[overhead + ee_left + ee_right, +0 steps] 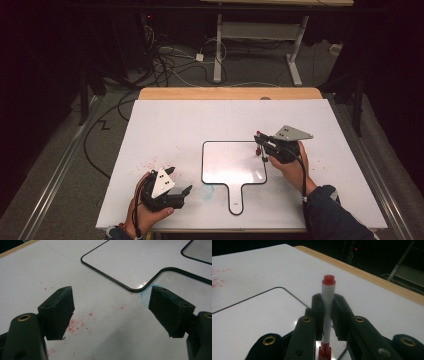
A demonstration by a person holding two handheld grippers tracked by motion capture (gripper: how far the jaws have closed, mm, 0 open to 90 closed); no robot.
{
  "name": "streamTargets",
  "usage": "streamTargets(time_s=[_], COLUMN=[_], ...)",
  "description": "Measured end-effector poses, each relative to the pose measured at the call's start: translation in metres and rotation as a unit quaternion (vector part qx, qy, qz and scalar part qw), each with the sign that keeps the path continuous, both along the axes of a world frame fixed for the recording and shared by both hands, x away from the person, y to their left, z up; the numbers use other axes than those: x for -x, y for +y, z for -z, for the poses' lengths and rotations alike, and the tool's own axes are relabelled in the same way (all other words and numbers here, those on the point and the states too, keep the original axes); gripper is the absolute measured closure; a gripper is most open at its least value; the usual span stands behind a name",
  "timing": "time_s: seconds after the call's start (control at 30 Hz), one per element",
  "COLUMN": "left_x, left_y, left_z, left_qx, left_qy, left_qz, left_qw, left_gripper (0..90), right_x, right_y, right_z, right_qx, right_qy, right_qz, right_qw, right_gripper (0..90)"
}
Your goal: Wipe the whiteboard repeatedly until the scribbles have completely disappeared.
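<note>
1. Table [165,120]: white top, a wooden edge strip along the far side. Dark floor with cables beyond it.
2. Whiteboard [225,165]: small, black-rimmed, paddle-shaped, lying flat at table centre with its handle pointing toward the person. Surface looks blank and glossy. In the left gripper view its rim curves past just ahead of the jaws [120,262].
3. Right claw [261,145]: over the whiteboard's right edge, held in the person's right hand [291,162], grey three-cornered plate on top. Clenched on the marker; in the right gripper view both pads press on the barrel [328,305].
4. Left claw [181,183]: near the table's front edge, left of the whiteboard handle, in the left hand [147,207]. Released: in the left gripper view the jaws stand wide apart with nothing between them [111,312], just above the table.
5. Marker [258,142]: white barrel, red cap, upright between the right claw's jaws. In the right gripper view the red end sticks up above the pads [328,291]. Whether the tip touches the board: cannot tell.
6. Red specks [150,162]: scattered on the table left of the whiteboard, also under the left claw [80,323].
7. Faint blue smudge [207,191]: on the table just beside the handle's left side.
</note>
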State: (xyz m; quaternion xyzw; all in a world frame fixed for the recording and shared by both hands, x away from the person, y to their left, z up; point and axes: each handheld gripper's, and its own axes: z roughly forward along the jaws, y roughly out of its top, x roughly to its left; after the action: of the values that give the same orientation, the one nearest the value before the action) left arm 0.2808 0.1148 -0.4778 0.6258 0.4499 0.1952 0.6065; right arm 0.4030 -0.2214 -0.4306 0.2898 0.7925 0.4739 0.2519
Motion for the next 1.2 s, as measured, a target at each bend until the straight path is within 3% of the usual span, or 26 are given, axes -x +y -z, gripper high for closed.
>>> streamTargets(time_s=[0.13, 0.27, 0.33, 0.5, 0.63, 0.8, 1.1, 1.2], left_x=[0.000, 0.001, 0.001, 0.000, -0.001, -0.001, 0.000, 0.000], left_y=[-0.001, -0.002, -0.002, -0.004, -0.003, -0.003, -0.003, -0.003], left_z=[0.000, 0.000, 0.000, 0.001, 0.002, 0.002, 0.002, 0.002], left_qx=[-0.001, -0.002, -0.001, -0.003, -0.004, -0.003, -0.004, -0.003], left_qy=[-0.001, -0.002, -0.001, 0.002, 0.003, 0.004, 0.003, 0.004], left_qz=[0.001, 0.003, 0.002, 0.004, 0.004, 0.004, 0.006, 0.006], left_qw=[1.0000, 1.0000, 1.0000, 1.0000, 1.0000, 1.0000, 1.0000, 1.0000], left_gripper=[19.5, 19.5, 19.5, 19.5, 19.5, 19.5, 19.5, 19.5], right_x=[0.013, 0.017, 0.015, 0.001, -0.011, -0.025, -0.014, -0.011], right_y=[0.002, -0.001, -0.003, 0.000, 0.005, 0.004, 0.027, 0.034], right_z=[-0.001, -0.003, -0.003, 0.002, 0.004, 0.006, 0.008, 0.008], right_qx=[0.006, 0.010, 0.017, 0.010, 0.028, -0.004, -0.041, -0.037], right_qy=[0.004, 0.009, 0.001, -0.010, -0.035, -0.021, 0.006, 0.006], right_qz=[-0.019, -0.018, -0.013, -0.001, 0.014, 0.031, -0.029, -0.046], right_qw=[0.9998, 0.9997, 0.9998, 0.9999, 0.9989, 0.9993, 0.9987, 0.9982], right_gripper=[81.3, 81.4, 81.4, 81.4, 81.4, 81.4, 81.4, 81.4])
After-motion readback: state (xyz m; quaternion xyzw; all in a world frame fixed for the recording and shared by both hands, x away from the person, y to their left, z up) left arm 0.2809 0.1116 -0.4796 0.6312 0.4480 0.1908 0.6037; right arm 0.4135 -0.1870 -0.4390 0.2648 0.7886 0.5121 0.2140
